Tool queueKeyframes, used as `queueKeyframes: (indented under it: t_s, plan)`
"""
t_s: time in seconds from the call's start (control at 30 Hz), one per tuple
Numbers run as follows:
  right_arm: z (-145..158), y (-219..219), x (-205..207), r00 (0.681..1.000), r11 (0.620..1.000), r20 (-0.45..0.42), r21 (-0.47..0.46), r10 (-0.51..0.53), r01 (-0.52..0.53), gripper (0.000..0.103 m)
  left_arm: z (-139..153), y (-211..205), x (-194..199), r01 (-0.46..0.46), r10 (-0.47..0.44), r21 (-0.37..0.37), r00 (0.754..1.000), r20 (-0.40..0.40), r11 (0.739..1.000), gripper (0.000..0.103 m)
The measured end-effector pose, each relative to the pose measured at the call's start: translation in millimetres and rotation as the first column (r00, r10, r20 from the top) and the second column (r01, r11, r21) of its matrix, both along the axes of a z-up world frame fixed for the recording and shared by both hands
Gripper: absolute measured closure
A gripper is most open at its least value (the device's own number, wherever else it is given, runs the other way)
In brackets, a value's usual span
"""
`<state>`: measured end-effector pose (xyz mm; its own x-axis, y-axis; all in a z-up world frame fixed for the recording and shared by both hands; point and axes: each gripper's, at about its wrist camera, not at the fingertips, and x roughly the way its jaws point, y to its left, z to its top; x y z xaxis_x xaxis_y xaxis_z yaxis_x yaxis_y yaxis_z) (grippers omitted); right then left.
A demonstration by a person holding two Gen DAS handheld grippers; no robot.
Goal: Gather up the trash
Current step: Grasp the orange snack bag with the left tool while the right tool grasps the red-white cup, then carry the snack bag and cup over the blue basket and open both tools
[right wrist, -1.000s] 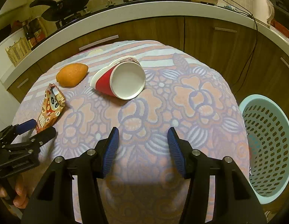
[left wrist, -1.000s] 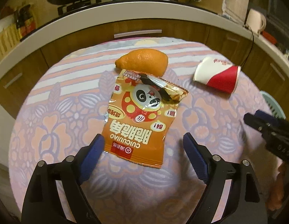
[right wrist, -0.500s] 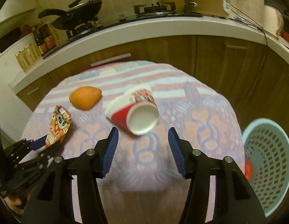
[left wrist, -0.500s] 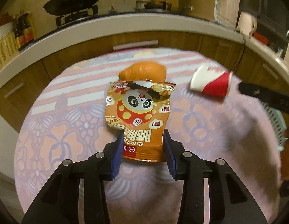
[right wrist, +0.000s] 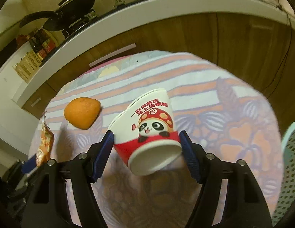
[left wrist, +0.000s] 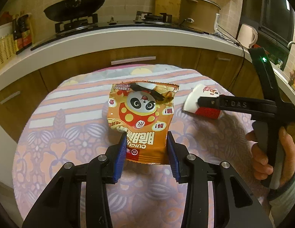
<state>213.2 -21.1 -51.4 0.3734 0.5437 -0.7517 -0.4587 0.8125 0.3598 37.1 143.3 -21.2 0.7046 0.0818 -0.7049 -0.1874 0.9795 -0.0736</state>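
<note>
An orange panda snack bag [left wrist: 141, 110] stands lifted off the flowered tablecloth [left wrist: 71, 133], and my left gripper [left wrist: 147, 138] is shut on its lower end. The bag's edge also shows at the left of the right wrist view [right wrist: 45, 142]. A red and white paper cup [right wrist: 151, 125] lies on its side, mouth toward the camera. My right gripper [right wrist: 146, 134] straddles it with jaws opening, its blue pads close beside the cup's walls without pressing. In the left wrist view a black finger [left wrist: 233, 104] of that gripper crosses the cup [left wrist: 207, 112].
An orange fruit [right wrist: 81, 112] lies left of the cup. A pale green slotted basket [right wrist: 292, 152] stands off the table's right edge. A hand [left wrist: 261, 159] grips the right tool's handle. Wooden cabinets and a counter with a stove curve behind the table.
My left gripper closed on the snack bag's lower end and raised it a little. The right gripper moved forward over the table to the cup, and its jaws widened around it.
</note>
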Motion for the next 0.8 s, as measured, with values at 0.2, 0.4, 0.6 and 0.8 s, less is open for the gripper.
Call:
queueKeyframes:
  t_s: [0.2,0.4,0.6,0.8]
  plan:
    - [7,1,-9,0.999,1.0,0.044,-0.003,0.008,-0.008,0.044,1,-3,3,0.009,-0.009,-0.006,1.0,0.003,1.0,0.065]
    - [24,-17,-22,0.996,1.0,0.084,0.03,-0.012,0.009,0.048,9,-15,2,0.027,-0.027,0.004,0.999,0.021,1.0,0.065]
    - [45,-50,-35,0.991,0.997,0.123,0.067,-0.054,0.046,0.049,18,-34,2,0.057,-0.057,0.017,0.998,0.038,0.998,0.065]
    - [72,-88,-50,0.973,0.993,0.201,0.057,-0.112,0.102,0.049,37,-65,7,0.106,-0.108,0.037,0.991,0.074,0.994,0.065]
